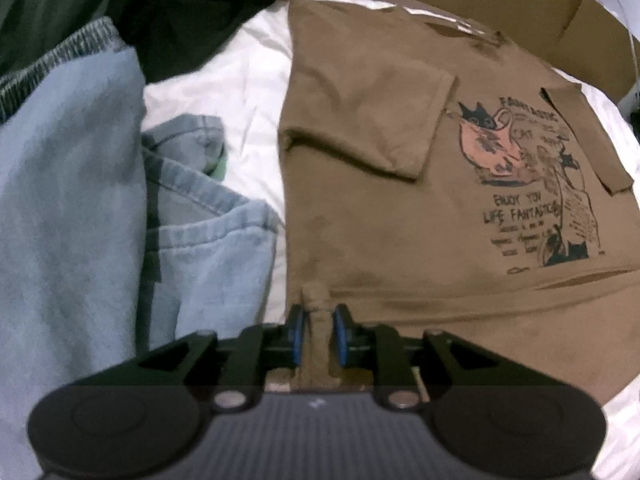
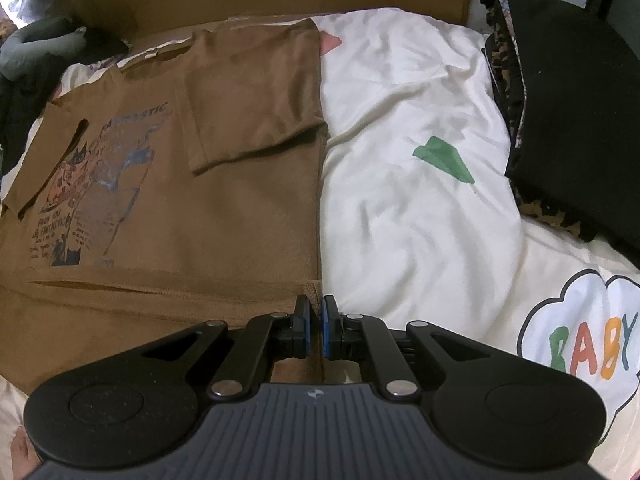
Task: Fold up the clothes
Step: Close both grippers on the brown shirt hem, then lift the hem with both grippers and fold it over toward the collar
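- Left wrist view: the brown T-shirt lies print-side up on the white bedding, both short sleeves already folded inward over the chest. Denim jeans are heaped just to its left, with dark garments at the far left.
- Left wrist view: the left gripper has its blue pads set around a pinched ridge of the near-left hem corner. The jaws stand narrowly apart with that bunch of cloth between them; whether the pads press firmly on it cannot be told.
- Right wrist view: the same T-shirt fills the left half of the scene; a folded black garment lies at the far right, well apart.
- Right wrist view: the right gripper sits at the near-right hem corner with jaws together, apparently nipping the edge of the fabric.
- Handling judgement: the shirt is light, soft knit with no stiffness. It will sag between 2 grip points and drag on the bedding, so the tucked sleeves may slide out.
- Grip judgement: hold both near hem corners, 1 per gripper, taking both layers deep into the pads, and keep the hem taut while carrying it toward the collar.
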The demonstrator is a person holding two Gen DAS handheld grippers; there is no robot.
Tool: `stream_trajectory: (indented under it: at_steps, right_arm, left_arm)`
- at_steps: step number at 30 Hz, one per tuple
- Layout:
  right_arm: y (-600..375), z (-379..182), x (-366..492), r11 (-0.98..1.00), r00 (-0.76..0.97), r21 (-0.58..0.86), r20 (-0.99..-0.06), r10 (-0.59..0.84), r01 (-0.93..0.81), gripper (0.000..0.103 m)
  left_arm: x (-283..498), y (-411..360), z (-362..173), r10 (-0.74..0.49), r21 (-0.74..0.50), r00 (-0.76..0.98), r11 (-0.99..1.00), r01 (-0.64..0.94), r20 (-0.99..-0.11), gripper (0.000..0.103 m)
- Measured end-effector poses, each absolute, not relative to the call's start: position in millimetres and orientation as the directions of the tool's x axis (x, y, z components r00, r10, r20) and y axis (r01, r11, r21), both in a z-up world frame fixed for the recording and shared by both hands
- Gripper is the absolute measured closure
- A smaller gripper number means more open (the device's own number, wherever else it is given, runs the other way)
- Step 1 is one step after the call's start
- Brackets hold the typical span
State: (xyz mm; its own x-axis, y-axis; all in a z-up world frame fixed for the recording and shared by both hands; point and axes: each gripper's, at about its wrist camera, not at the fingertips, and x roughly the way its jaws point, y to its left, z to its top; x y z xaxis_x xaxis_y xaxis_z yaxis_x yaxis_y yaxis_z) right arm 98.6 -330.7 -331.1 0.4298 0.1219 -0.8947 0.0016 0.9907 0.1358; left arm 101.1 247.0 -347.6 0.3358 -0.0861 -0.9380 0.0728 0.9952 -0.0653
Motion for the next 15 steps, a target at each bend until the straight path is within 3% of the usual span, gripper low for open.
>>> stream_trajectory:
  at_steps: [7,10,15]
  right_arm:
    - [-331.2,-334.8,97.1,0.992,0.419,0.126,-0.901,0.115,-0.002,0.099]
    - [-330.5,-332.2,96.1,0.992,0.429,0.125,-0.896,0.113,0.001,0.099]
    - [-333.0,-321.5,94.8,0.992,0.455,0.124,-0.884,0.108,0.007,0.098]
  left_arm:
    - [103.7,262.2,-350.3,-0.153,-0.158,0.324,0.987,0.009,-0.934,0.082]
    - [103.9,265.0,-348.5,-0.138,-0.152,0.325,0.988,-0.018,-0.936,0.094]
    - [98.2,266.2,-333.4,-0.124,-0.146,0.358,0.989,-0.036,-0.926,0.097]
